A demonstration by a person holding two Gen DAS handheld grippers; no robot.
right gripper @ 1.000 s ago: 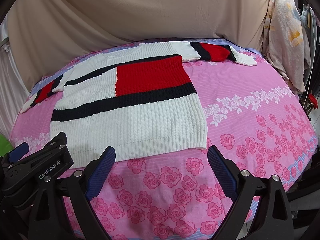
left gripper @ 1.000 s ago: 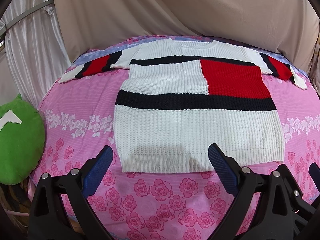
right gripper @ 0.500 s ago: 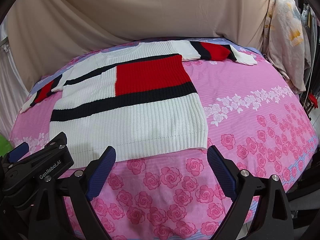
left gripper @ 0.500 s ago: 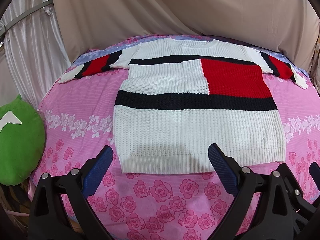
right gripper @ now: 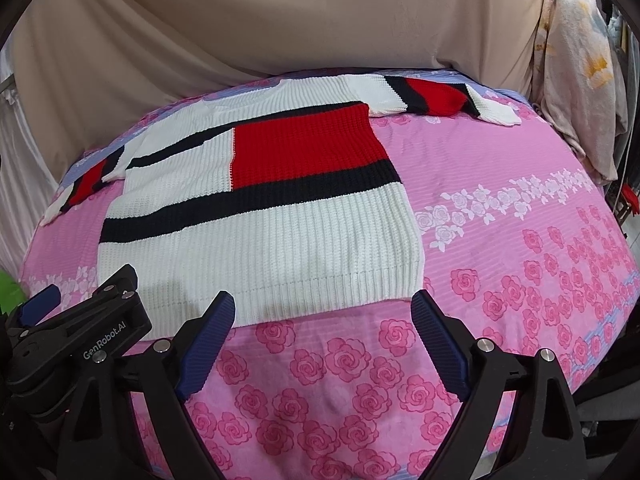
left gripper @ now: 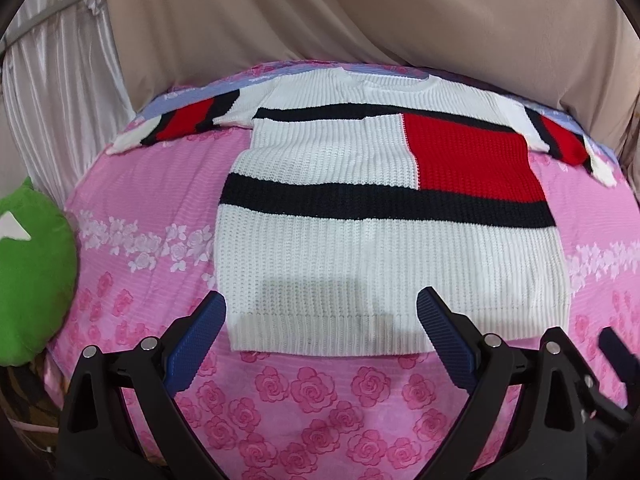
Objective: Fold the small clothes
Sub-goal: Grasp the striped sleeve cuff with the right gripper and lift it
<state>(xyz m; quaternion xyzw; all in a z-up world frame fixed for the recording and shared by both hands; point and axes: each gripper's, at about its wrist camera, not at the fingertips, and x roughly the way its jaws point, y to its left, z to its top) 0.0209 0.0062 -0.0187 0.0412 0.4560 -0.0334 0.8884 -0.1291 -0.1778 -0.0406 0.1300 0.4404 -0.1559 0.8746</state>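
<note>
both grippers are closing in on the sweater's hem

nearest the cameras, the left gripper [left gripper: 320,322] is hanging with its jaws wide apart and holding nothing, its blue pads now straddling the near left stretch of the hem; a second ago the hem was sitting a little farther ahead of the tips. the right gripper [right gripper: 322,322] is likewise spread open and empty, and has crept only slightly forward, its pads framing the hem's right corner. neither is touching the knit yet, as far as these views show. the sweater [left gripper: 380,240] is lying flat and unmoved on the pink rose bedsheet [right gripper: 520,208], both sleeves stretched outward at the far end near the beige drape [left gripper: 360,20]. a green cushion [left gripper: 32,272] is sitting off the bed's left edge. judging by this approach, folding is not yet started, and a hem pinch looks likely next
</note>
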